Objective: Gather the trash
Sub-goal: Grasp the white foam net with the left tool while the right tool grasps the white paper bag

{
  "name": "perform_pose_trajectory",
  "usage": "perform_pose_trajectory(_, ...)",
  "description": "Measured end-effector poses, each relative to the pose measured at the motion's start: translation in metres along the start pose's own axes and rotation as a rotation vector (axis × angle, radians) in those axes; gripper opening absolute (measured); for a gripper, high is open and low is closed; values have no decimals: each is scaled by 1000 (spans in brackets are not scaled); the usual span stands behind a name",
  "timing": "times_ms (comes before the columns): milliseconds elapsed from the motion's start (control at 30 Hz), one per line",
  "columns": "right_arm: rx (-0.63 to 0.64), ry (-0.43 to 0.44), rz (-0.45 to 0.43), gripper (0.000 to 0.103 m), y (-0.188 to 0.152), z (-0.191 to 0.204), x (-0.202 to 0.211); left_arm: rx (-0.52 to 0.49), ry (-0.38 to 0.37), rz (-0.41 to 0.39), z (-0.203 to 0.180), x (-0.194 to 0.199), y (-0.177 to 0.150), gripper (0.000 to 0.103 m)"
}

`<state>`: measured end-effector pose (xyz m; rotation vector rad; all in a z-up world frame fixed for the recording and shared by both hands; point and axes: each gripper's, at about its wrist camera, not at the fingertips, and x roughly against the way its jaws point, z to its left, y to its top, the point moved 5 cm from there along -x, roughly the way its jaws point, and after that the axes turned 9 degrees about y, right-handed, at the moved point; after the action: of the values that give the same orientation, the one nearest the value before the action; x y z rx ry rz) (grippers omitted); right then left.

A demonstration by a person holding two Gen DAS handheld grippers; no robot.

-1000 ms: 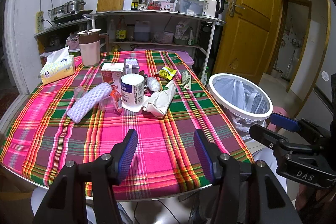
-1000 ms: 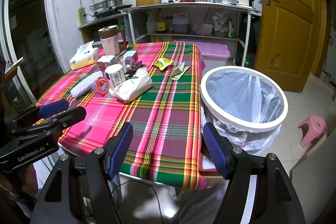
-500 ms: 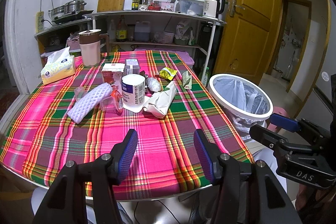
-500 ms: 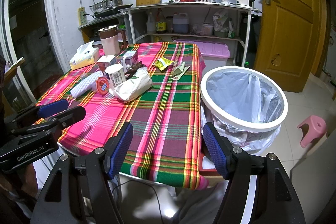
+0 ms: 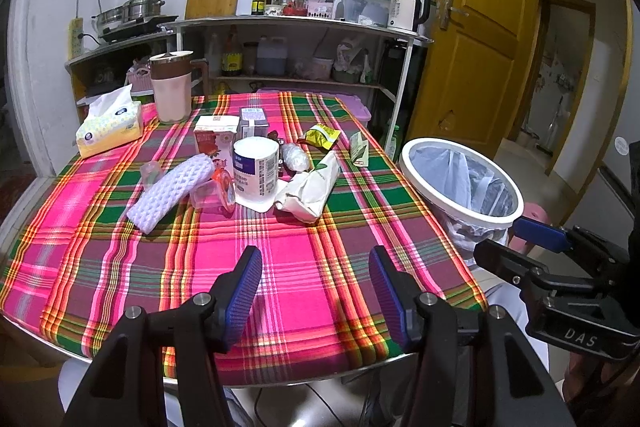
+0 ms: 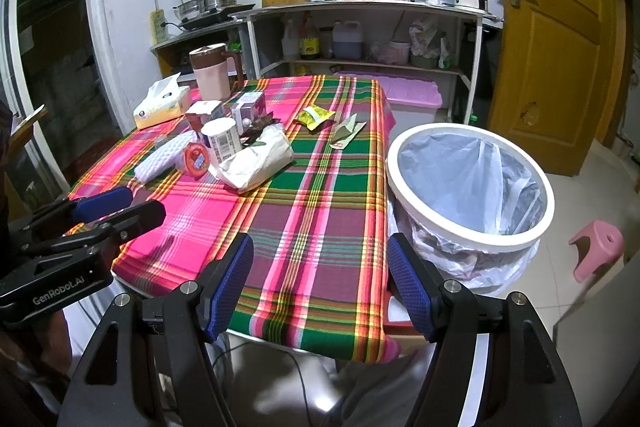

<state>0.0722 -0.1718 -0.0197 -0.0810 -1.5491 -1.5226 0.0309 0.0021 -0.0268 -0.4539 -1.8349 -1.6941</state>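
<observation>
From the left wrist: left claw (image 5: 314,291) spread apart and empty over the near edge of the plaid table (image 5: 280,267), with the crumpled white paper bag (image 5: 310,185) ahead and slightly right, long axis running away and rightward toward the lined white bin (image 5: 464,183) off to the right; "DAS" readable on the other tool. From the right wrist: right claw (image 6: 320,287) likewise wide and empty, bag (image 6: 258,161) ahead-left lying crosswise, bin (image 6: 472,187) ahead-right, "GenRobot.AI" readable on the left tool.

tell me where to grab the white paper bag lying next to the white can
Grip the white paper bag across its narrower upper half, jaws spanning its width, coming from above on its open right side. It lies flat and long; the white can and the red-lidded cup crowd its left. The right gripper is open and empty.
</observation>
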Motion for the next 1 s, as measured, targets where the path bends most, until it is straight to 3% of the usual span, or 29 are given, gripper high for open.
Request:
perform_pose_trajectory(333, 9, 66, 25, 70, 13, -1, -20, 61, 18, 39, 25, -29, 5, 55)
perform_pose_trajectory(600, -3, 128, 65, 70, 26, 5, -47, 81, 93, 26, 62, -51, 18, 55)
perform_pose_trajectory(1000, -69, 203, 92, 70, 57, 18, -91, 49, 153, 15, 112, -93, 36, 56)
